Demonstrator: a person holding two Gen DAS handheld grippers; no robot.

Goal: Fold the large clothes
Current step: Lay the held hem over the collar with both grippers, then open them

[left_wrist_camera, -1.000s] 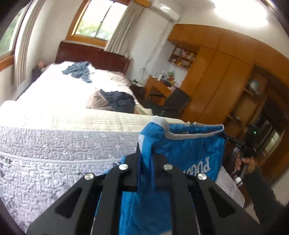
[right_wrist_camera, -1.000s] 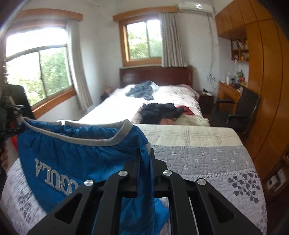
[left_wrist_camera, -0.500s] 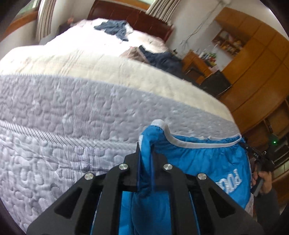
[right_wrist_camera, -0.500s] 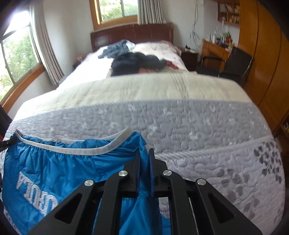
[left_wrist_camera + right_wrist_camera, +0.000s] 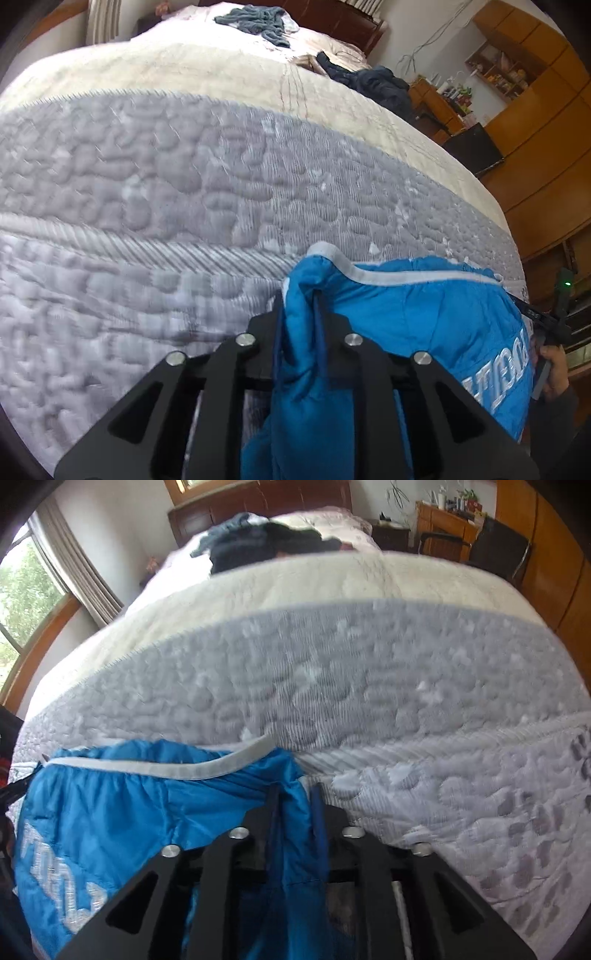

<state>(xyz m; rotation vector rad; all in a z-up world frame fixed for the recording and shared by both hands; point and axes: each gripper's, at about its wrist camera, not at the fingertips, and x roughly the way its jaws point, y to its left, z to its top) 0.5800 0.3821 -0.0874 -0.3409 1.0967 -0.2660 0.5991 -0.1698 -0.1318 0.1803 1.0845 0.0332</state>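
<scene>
Both pairs of fingers are clamped on the blue jacket: left gripper and right gripper each pinch an end of its grey-trimmed edge, stretching it wide (probably to lay it flat). It hangs just above the quilted bed, with other clothes heaped well beyond.

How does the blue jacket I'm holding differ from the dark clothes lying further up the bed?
The blue jacket is bright blue with a grey trim and white lettering; the dark clothes are navy and plain. The jacket is stretched between the left claw and right claw, while the dark clothes lie crumpled. The jacket is at the bed's near end, the dark clothes near the headboard. Neither is folded.
</scene>
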